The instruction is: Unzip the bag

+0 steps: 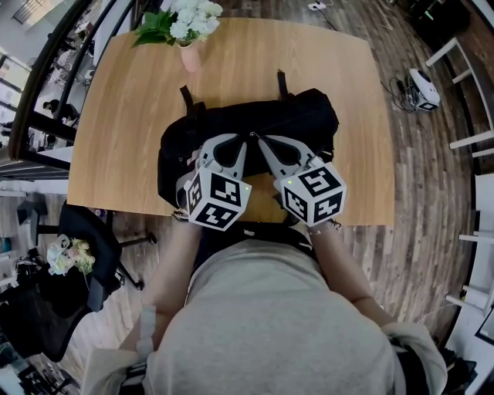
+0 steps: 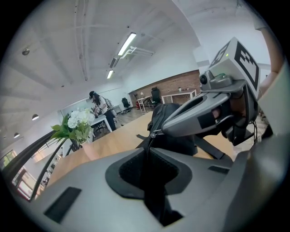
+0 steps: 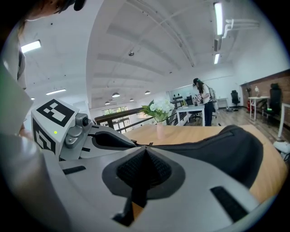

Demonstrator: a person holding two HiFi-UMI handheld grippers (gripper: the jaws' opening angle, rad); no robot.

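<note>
— What does the head view give, starting from the left?
— An office chair (image 1: 85,239) on the floor at 8 o'clock. Then comes the wooden table (image 1: 116,139), with flowers (image 1: 185,19) in a pink vase (image 1: 189,55) at its 12 o'clock edge. The black bag (image 1: 309,119) lies across the middle, nearer 6 o'clock, with its two straps (image 1: 186,96) pointing to 12.

— And the grippers?
— The left gripper (image 1: 244,143) comes in from 7 o'clock and the right gripper (image 1: 257,140) from 5. Their tips meet on top of the bag, just beside each other. From up there I can't read the jaws.

— Does the left gripper view settle that?
— It does. The left jaws stand narrow, nipped on the bag's black cloth right on the line of the zip (image 2: 149,142). Just past them, at 12 o'clock, the right gripper's tip sits on the metal zip pull (image 2: 153,134). The head view doesn't show that pull at all.

— And the right gripper view?
— Its jaws are pressed together, with the pull pinched at the very tip and barely visible there. The left gripper's tip reaches in from 10 o'clock. The bag bulges off towards 3 o'clock, and a sliver of table shows through the gap at the jaws' root.

— Does anything show only in the gripper views?
— The room at eye level. A person (image 3: 205,102) stands beyond the flowers, and strip lights (image 3: 218,13) run overhead.
</note>
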